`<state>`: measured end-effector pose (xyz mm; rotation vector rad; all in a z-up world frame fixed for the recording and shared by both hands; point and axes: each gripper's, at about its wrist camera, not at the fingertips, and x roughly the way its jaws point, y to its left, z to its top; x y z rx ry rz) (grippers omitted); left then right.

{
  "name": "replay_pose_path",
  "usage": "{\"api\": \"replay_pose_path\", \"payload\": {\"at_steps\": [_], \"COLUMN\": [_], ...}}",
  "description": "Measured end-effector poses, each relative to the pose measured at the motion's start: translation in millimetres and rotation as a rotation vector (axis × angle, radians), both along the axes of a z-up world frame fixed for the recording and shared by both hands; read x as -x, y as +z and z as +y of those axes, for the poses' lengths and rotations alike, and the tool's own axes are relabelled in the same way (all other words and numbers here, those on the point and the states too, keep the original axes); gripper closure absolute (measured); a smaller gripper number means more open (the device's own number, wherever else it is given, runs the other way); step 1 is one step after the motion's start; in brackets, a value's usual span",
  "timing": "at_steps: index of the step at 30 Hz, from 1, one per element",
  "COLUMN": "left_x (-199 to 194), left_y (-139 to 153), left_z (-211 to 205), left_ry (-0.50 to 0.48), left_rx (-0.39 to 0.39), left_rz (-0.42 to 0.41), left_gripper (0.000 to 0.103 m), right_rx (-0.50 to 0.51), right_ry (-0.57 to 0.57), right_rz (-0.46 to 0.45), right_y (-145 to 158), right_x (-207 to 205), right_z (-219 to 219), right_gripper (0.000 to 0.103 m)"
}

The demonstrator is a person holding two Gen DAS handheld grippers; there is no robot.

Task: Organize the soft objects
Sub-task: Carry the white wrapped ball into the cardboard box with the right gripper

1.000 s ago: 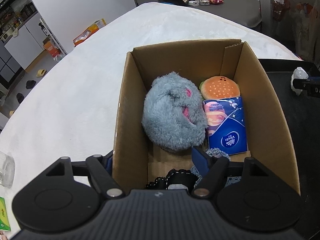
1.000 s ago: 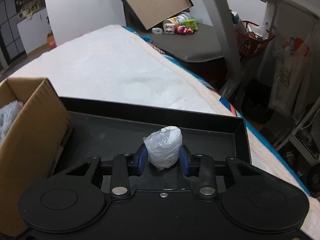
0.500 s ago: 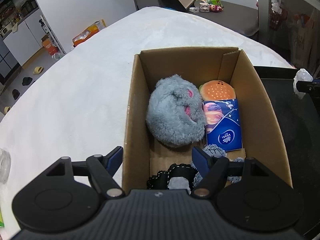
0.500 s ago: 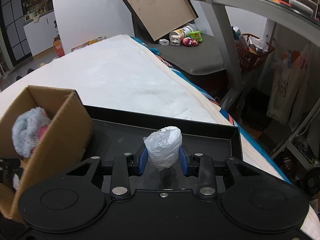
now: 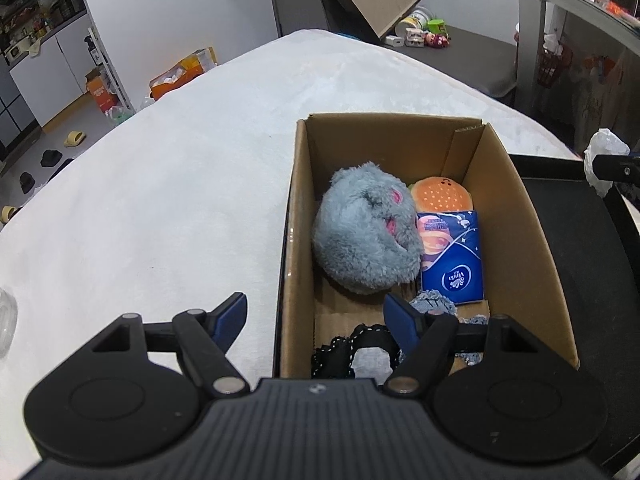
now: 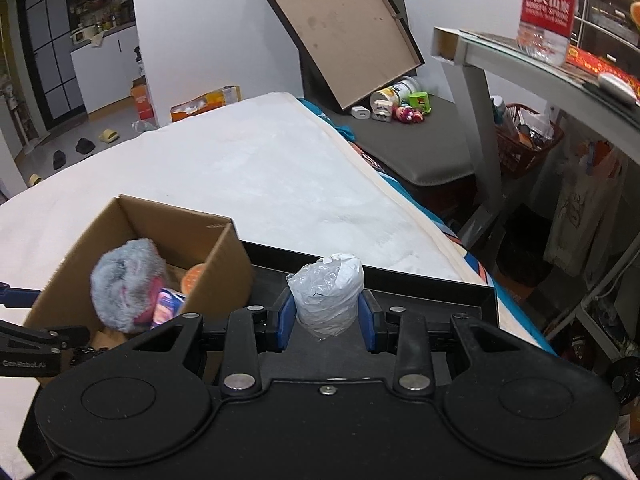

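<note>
White plastic bundle (image 6: 326, 294): pinched in the right claw (image 6: 326, 316), now lifted clear of the black tray (image 6: 440, 284), cardboard box (image 6: 168, 236) at ten o'clock, likely next. Left claw (image 5: 314, 316): wide open, empty.

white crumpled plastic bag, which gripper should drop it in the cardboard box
Right: the right gripper already clamps the white crumpled plastic bag beside the open cardboard box. The left gripper is open and empty.

Brown cardboard box (image 5: 516, 240). Inside: fluffy grey plush toy (image 5: 366, 236) with pink patches; orange burger-shaped plush (image 5: 442, 196) dotted with pale specks; dark blue tissue pack (image 5: 452, 258) with white logo and peach print. White crinkled plastic bundle (image 6: 328, 294) between blue pads. Black tray (image 6: 440, 294) on white bed cover (image 5: 180, 184).
</note>
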<state>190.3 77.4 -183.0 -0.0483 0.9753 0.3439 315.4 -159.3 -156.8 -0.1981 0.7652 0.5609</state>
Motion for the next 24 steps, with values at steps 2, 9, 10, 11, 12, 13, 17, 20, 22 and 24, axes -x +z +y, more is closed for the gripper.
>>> {"api": "replay_pose_path", "payload": {"at_steps": [2,9,10,11,12,13,17,20,22,24], "left_x": [3.1,12.8,14.2,15.5,16.8,17.9,21.8,25.8,28.1,30.2], "left_y": [1.4,3.0,3.3,3.6,3.5,3.4,2.4,3.0,2.2,0.4], "left_z": [2.8,11.4,12.6,13.3,14.5,15.9,21.9,24.1,25.6,27.8], "left_ry": [0.002,0.001,0.001,0.001,0.001,0.000,0.003,-0.001,-0.007,-0.015], "left_rx": [0.007,0.028,0.031,0.033,0.033,0.034,0.050,0.058,0.070,0.082], "left_rz": [-0.011,-0.036,-0.040,-0.044,-0.047,-0.049,-0.050,-0.064,-0.071,-0.070], "left_gripper": [0.029,0.030,0.030,0.030,0.030,0.030,0.033,0.036,0.039,0.044], "right_rx": [0.000,0.000,0.002,0.004,0.006,0.008,0.014,0.021,0.027,0.032], "right_ry": [0.003,0.030,0.033,0.037,0.041,0.044,0.060,0.077,0.091,0.103], "right_rz": [0.003,0.010,0.009,0.008,0.009,0.009,0.007,0.009,0.012,0.018], "right_y": [4.5,17.7,18.7,20.0,21.0,22.0,27.0,30.5,31.8,32.8], "right_x": [4.1,20.5,22.7,25.2,27.2,29.2,38.0,44.8,50.1,54.5], "right_z": [4.0,21.0,23.6,26.6,29.0,31.8,40.9,47.7,52.9,57.6], "right_gripper": [0.070,0.070,0.070,0.070,0.070,0.070,0.070,0.070,0.070,0.070]}}
